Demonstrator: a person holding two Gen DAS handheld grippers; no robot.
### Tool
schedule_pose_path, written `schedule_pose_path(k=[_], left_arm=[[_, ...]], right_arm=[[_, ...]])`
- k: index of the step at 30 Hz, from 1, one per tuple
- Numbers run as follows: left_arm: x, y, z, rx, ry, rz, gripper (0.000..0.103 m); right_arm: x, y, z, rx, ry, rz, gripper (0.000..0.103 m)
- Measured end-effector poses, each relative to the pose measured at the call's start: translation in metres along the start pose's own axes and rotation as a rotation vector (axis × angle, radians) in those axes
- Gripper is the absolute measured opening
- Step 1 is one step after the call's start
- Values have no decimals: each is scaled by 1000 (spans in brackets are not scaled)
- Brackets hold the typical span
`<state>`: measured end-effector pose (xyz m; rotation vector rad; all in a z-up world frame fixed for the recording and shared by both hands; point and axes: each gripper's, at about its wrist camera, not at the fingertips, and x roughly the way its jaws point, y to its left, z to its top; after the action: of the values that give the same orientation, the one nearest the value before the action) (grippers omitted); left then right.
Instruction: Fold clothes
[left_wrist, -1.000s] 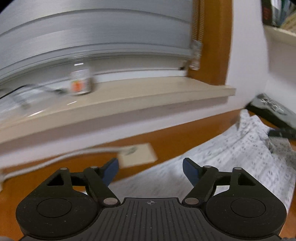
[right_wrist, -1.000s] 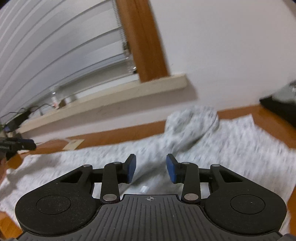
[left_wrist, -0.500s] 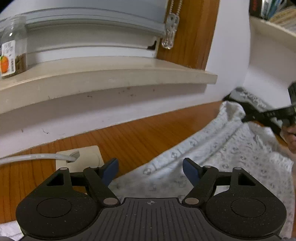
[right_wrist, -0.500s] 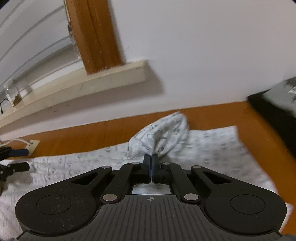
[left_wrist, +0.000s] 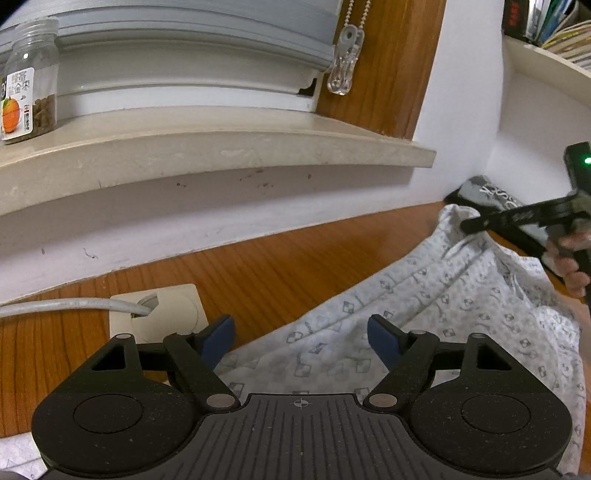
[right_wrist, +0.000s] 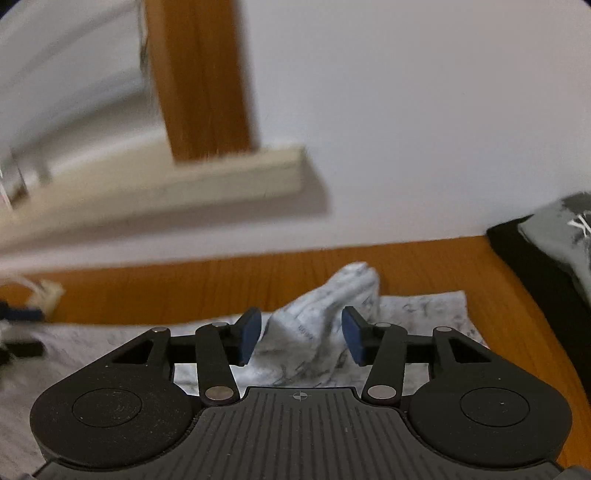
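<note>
A white garment with a small grey print (left_wrist: 424, 295) lies spread on the wooden table (left_wrist: 295, 258). My left gripper (left_wrist: 301, 339) hovers over its near-left edge. Its jaws are wide apart and still opening a little, with nothing gripped. My right gripper (right_wrist: 301, 336) is at the garment's far corner, where a pinched-up ridge of cloth (right_wrist: 332, 295) stands between the blue pads. Its jaws are opening and the pads do not press on the ridge. In the left wrist view the right gripper (left_wrist: 476, 223) shows at the right edge, with a hand (left_wrist: 569, 258) behind it.
The window sill (left_wrist: 221, 147) overhangs the table's back edge and carries a clear jar (left_wrist: 29, 81). A socket plate (left_wrist: 159, 314) with a grey cable lies left of the garment. A dark folded garment (right_wrist: 554, 236) sits at the far right. A shelf of books (left_wrist: 546, 37) is up right.
My right gripper shut on the cloth ridge half a second ago and has now opened off it. My left gripper sank toward the table's edge, then held still.
</note>
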<state>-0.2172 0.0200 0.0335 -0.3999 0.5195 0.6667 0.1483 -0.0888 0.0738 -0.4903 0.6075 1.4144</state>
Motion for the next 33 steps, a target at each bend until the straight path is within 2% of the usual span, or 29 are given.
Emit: schedule_pose_path(k=[2,3,5,6,9,12,17,18,19,21,27,31,33], left_arm=[[1,1,1,-3,-1,1,82],[1,1,1,-5,-1,1,82],[2,1,1,-5,3,1,82],[2,1,1,-6,4,0,82],[4,1,1,-3,11,-2,83],[4,1,0,0,10,2,84],[3,0,-1,3,7,10,84],[3,0,-1,6,3,12,84],[4,0,-1,7,3,13,84],[4,0,-1,7,5,13,85],[6,-2,-2,16,15,29,86],[9,-5,-3,28,26,63,86],[10,-8,-3,44,35,80,87]], right_arm=[[9,-2,2,-25,14,-42,14],[11,-8,3,-11,10,-52,9],[11,-27,6,58,-18,-55,9],[12,-35,6,91,-23,-62,4],[14,-52,5,162,-20,-51,6],[4,-53,-1,146,-76,-50,12],[-15,-57,-5,146,-161,-63,12],[-20,-59,-6,142,-179,-67,15],[-23,-61,-6,138,-185,-69,22],[-29,-66,-6,127,-194,-71,26],[-49,-65,-40,40,-142,-13,26],[-57,-78,-69,24,-112,-37,29],[-61,-87,-83,19,-97,-55,34]])
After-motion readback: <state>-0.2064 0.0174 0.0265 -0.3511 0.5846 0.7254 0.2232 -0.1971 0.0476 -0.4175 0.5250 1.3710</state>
